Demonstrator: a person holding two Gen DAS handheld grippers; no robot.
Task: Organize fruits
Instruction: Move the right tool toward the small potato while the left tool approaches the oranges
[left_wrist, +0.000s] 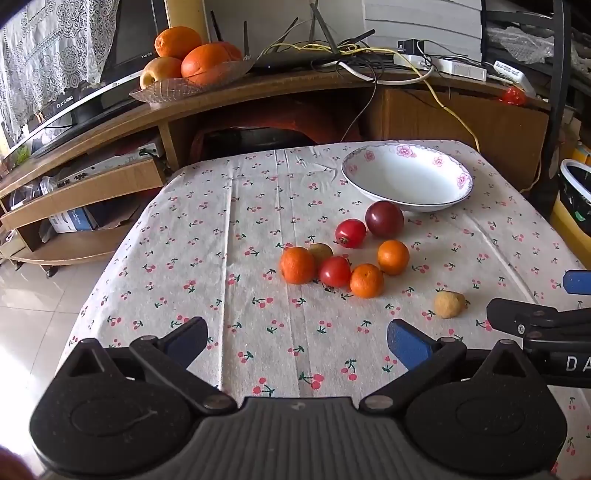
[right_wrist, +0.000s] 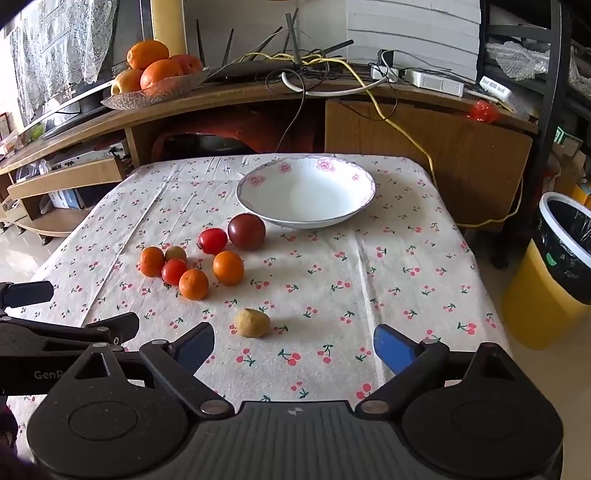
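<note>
Eight small fruits are lying on the cherry-print bench (right_wrist: 369, 258) ahead of both wide-open, empty grippers, the right gripper (right_wrist: 293, 343) facing the nearest brown fruit (right_wrist: 253, 323), which it should be straddling squarely before carrying to the bowl (right_wrist: 306, 192) beyond.

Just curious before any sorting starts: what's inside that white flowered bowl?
Nothing shows inside the white bowl: both views show a bare white interior. The near rim hides a sliver of its floor. All the small fruits lie outside, on the tablecloth.
</note>
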